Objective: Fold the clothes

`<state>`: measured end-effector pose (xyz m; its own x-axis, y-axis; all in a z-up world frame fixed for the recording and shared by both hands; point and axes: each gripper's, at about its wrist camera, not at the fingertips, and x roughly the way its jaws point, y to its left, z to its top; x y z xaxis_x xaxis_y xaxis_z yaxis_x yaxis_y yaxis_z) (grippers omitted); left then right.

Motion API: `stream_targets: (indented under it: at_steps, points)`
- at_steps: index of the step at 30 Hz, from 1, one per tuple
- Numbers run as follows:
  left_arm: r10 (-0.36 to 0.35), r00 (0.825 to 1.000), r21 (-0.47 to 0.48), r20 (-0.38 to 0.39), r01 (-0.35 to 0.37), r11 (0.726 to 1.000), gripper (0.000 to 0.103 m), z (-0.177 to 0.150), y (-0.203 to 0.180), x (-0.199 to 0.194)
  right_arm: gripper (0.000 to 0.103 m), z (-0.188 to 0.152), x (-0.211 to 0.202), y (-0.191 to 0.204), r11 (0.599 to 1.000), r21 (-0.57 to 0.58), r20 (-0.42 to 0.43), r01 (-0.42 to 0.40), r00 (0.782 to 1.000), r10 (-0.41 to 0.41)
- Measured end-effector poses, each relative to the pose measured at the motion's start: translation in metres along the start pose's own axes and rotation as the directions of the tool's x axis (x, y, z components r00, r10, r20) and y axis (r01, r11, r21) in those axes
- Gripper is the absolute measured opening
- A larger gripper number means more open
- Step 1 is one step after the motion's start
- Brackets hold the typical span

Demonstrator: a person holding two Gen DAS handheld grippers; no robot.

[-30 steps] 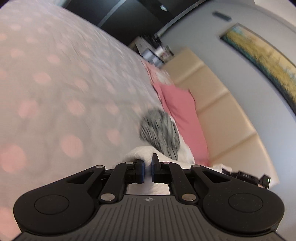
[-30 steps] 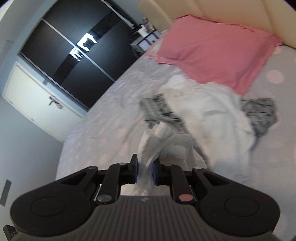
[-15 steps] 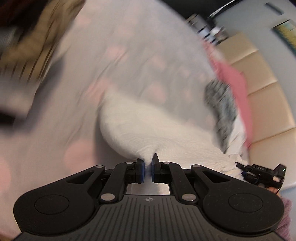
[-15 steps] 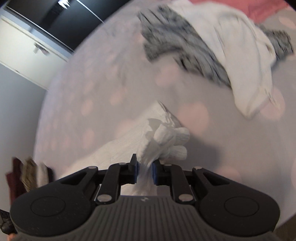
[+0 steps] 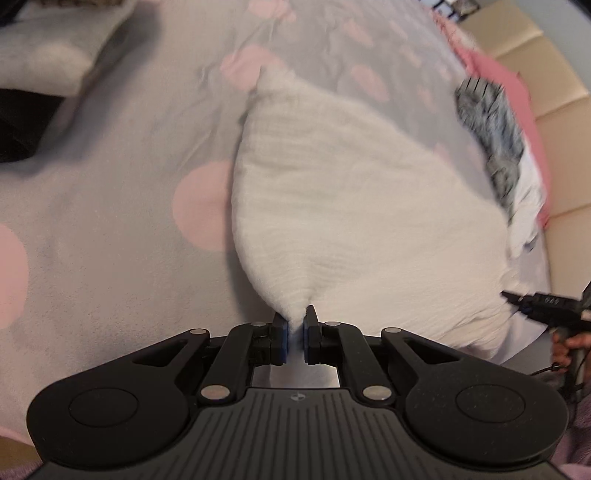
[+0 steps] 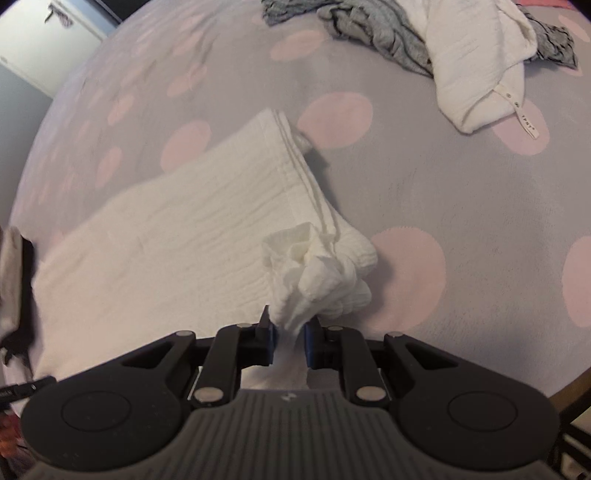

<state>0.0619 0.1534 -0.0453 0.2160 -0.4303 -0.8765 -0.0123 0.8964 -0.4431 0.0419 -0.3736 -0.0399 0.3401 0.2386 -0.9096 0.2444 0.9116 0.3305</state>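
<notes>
Clothes-wise, we've got a white garment (image 5: 351, 206) spread flat on the dotted bed (image 5: 110, 229), with our left gripper (image 5: 294, 334) pinching one corner of it. In the left view the jaws are opening a touch, cloth between the blue pads, so if that corner slips out early the edge flops and we lose the neat line. A grey top (image 5: 487, 140) sits well apart near a pink pillow (image 5: 517, 96).

Over in the right view, our right gripper (image 6: 289, 341) is clenched on a bunched wad of the same white garment (image 6: 184, 236), jaws only narrowly apart. That wad is the worry: set it down scrunched and we'd fold a lump in. Another white piece (image 6: 476, 74) and the grey top (image 6: 373, 29) lie heaped farther up the bed (image 6: 461, 192).
</notes>
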Motion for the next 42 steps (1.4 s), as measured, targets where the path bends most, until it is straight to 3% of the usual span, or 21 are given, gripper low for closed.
stream_targets:
  at_steps: [3,6,12,16,26,30,32,35,39,42]
  points:
    - [0.034,0.999,0.024,0.003,-0.034,0.999,0.014,-0.005,0.0,0.0,0.025,-0.003,0.003,-0.001,1.0,-0.028,0.003,0.013,1.0,-0.013]
    - [0.042,0.998,0.037,0.042,-0.044,0.998,0.015,-0.008,-0.003,-0.009,0.042,-0.005,-0.005,-0.009,1.0,-0.007,0.018,-0.006,1.0,0.006]
    - [0.083,0.983,0.071,0.166,-0.095,0.993,0.018,-0.009,-0.01,-0.03,0.057,-0.003,-0.03,-0.04,0.988,0.114,0.14,-0.107,0.986,0.091]
    - [0.108,0.969,0.064,0.224,-0.125,0.99,0.018,-0.003,-0.015,-0.034,0.062,0.005,-0.033,-0.057,0.975,0.2,0.189,-0.099,0.98,0.061]
    - [0.108,0.968,0.059,0.226,-0.124,0.991,0.021,0.01,-0.021,-0.019,0.063,0.016,0.015,-0.055,0.972,0.198,0.084,-0.13,0.99,0.115]
    - [0.111,0.969,0.059,0.221,-0.127,0.99,0.021,0.013,-0.022,-0.014,0.053,0.02,0.021,-0.053,0.973,0.185,0.097,-0.137,0.988,0.121]
    - [0.112,0.969,0.063,0.221,-0.128,0.99,0.021,0.014,-0.023,-0.013,0.038,0.021,0.022,-0.049,0.975,0.166,0.104,-0.145,0.986,0.129]
    - [0.119,0.967,0.073,0.226,-0.139,0.988,0.021,0.014,-0.026,-0.014,0.026,0.024,0.02,-0.04,0.977,0.15,0.106,-0.153,0.985,0.138]
    - [0.132,0.959,0.084,0.252,-0.158,0.984,0.021,0.013,-0.029,-0.018,0.023,0.027,-0.004,-0.027,0.963,0.182,0.168,-0.198,0.971,0.168]
    - [0.136,0.955,0.073,0.264,-0.161,0.984,0.021,0.014,-0.027,-0.022,0.02,0.027,-0.031,-0.011,0.941,0.182,0.23,-0.285,0.943,0.241]
